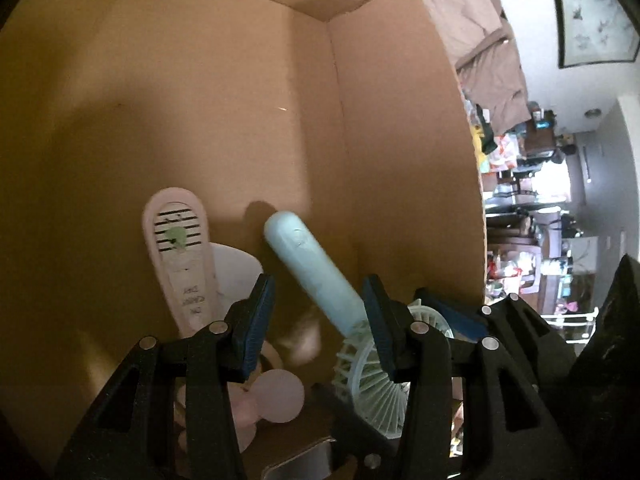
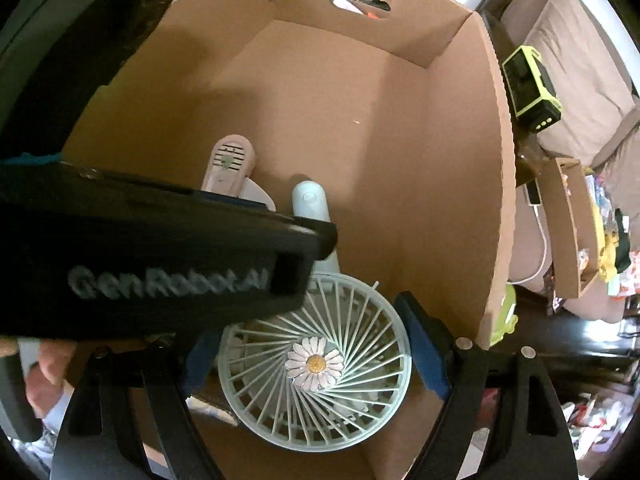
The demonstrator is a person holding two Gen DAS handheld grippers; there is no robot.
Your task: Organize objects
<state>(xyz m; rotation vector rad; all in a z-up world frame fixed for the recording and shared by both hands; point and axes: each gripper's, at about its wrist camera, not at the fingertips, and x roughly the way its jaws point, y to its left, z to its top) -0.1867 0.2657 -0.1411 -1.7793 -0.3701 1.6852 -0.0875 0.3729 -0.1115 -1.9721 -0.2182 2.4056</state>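
Observation:
A pale green handheld fan (image 2: 316,364) with a daisy centre lies in a cardboard box (image 2: 400,128), its handle (image 1: 312,264) pointing inward. A pink handheld fan (image 1: 180,256) lies beside it, also seen in the right wrist view (image 2: 228,160). My right gripper (image 2: 316,356) has its blue pads on either side of the green fan's round head. My left gripper (image 1: 318,320) is open inside the box, its right finger next to the green fan's neck, nothing held. The left gripper's black body (image 2: 160,260) crosses the right wrist view and hides part of both fans.
The box's tall walls (image 1: 400,160) surround both grippers, with a handle cutout (image 2: 360,2) on the far wall. Outside to the right are a brown sofa (image 2: 576,80), a lime green and black device (image 2: 532,84), a smaller open cardboard box (image 2: 568,224) and clutter.

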